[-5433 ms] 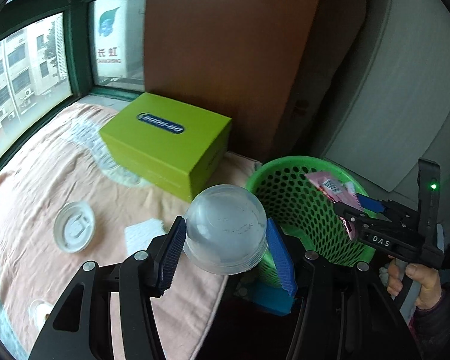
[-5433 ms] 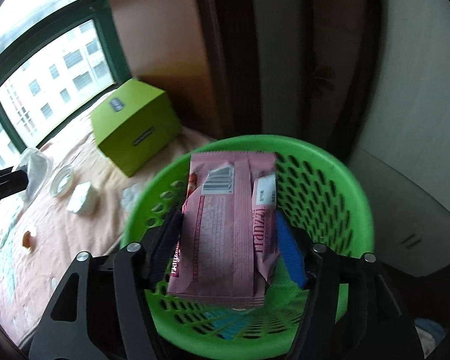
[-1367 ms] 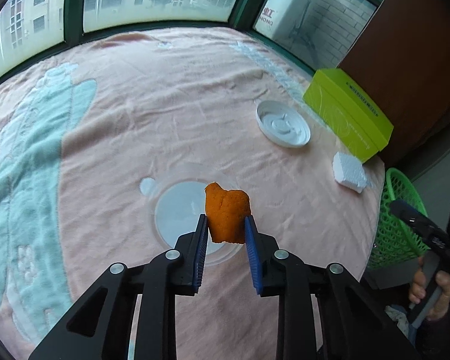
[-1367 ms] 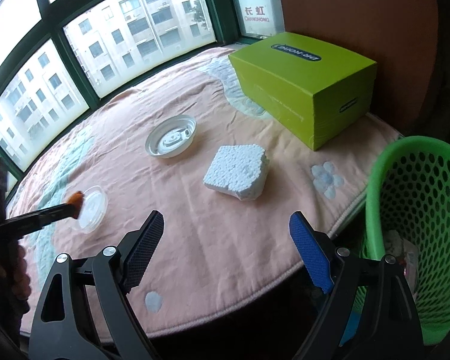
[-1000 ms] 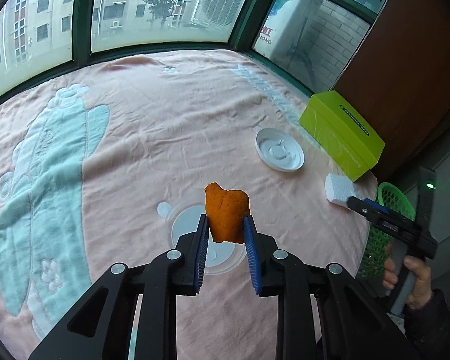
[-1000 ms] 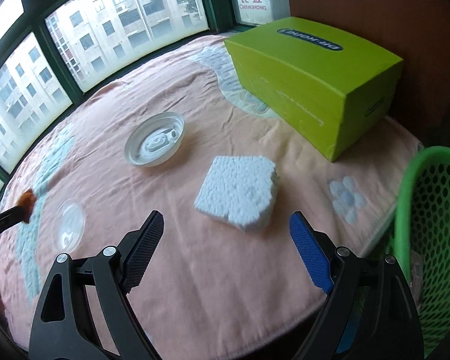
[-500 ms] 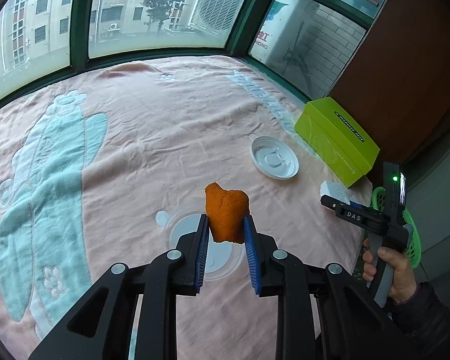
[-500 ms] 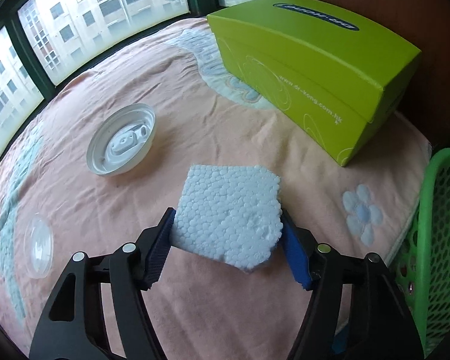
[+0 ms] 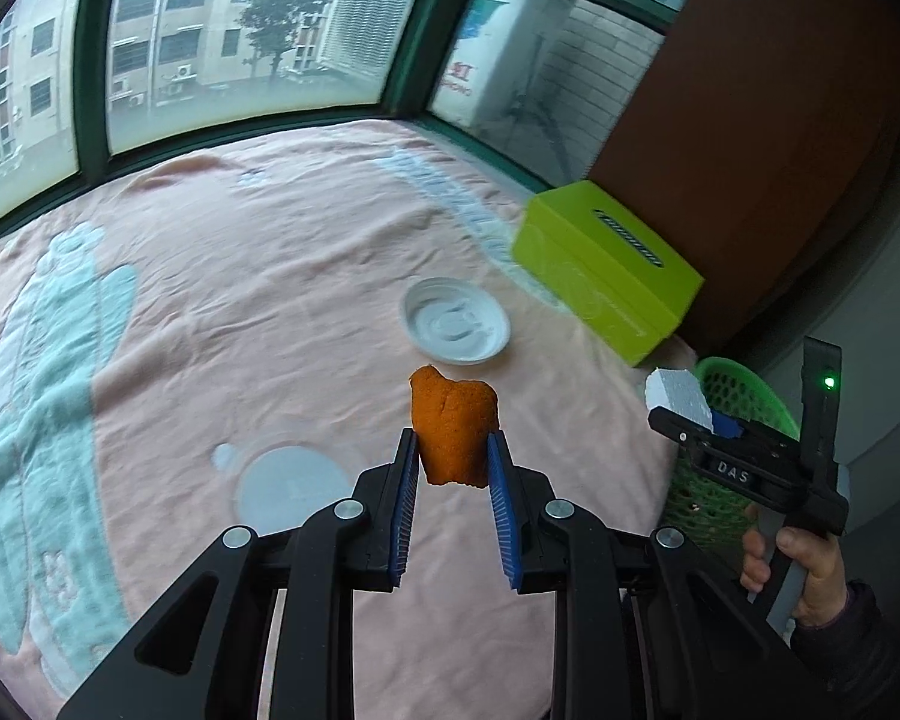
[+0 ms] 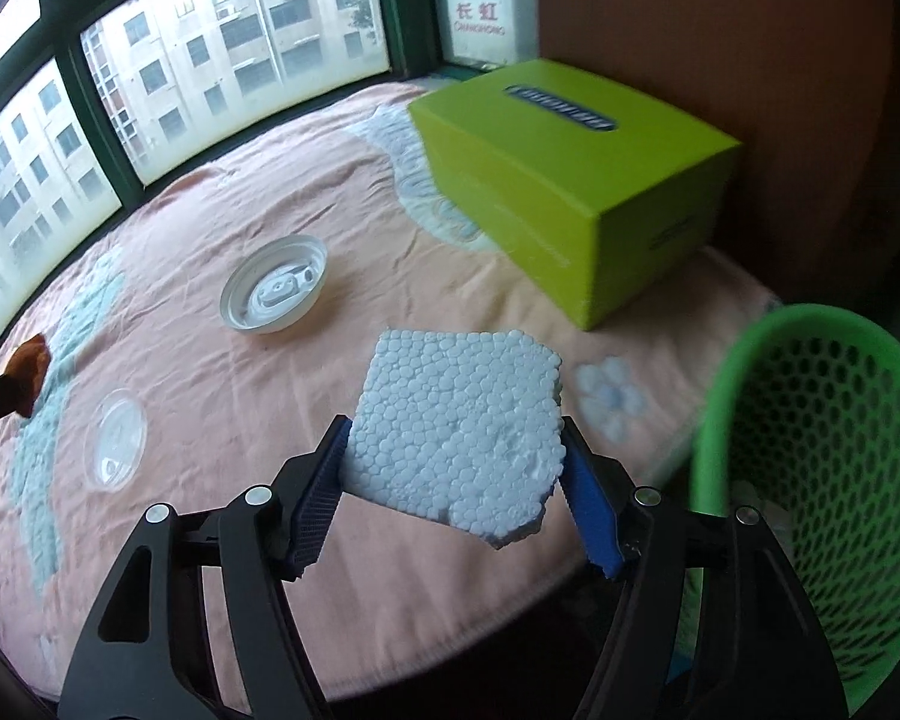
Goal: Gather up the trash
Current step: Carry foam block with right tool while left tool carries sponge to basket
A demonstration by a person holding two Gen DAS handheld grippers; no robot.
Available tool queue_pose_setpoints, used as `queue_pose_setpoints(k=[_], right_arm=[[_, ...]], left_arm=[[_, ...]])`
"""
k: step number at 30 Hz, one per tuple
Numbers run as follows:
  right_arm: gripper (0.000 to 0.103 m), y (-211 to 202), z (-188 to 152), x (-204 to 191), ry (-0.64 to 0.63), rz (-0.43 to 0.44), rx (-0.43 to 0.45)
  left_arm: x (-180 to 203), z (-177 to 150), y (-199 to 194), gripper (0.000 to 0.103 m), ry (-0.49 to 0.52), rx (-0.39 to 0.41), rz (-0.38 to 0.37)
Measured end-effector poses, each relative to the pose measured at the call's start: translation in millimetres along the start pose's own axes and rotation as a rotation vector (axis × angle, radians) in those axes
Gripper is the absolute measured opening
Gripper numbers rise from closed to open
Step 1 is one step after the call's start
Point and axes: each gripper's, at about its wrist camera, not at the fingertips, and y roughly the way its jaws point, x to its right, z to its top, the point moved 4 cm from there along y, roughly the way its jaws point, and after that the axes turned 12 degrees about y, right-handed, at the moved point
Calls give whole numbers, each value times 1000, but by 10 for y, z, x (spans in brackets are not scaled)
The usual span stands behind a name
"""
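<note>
My left gripper is shut on an orange peel, held up above the pink blanket. The peel also shows at the far left of the right wrist view as an orange peel. My right gripper is shut on a white foam block, lifted off the blanket near its edge. In the left wrist view that foam block sits in the right gripper in front of the green mesh basket. The green basket stands to the right of the block, below the blanket's edge.
A white plastic lid and a clear round lid lie on the blanket; both show as white lid and clear lid. A lime-green box stands at the back right by a brown wall. Windows ring the far side.
My right gripper has closed on the foam block and lifted it off the blanket toward the basket. My left gripper has drawn back and up, still holding the peel.
</note>
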Motion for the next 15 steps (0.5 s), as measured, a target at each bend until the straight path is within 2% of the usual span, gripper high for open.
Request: queue_pose_setpoints(k=[15], right_arm=[[67,-726,-57,901,77,-67,79]], left_arm=[[1042,379,229,23,147,8,-102]])
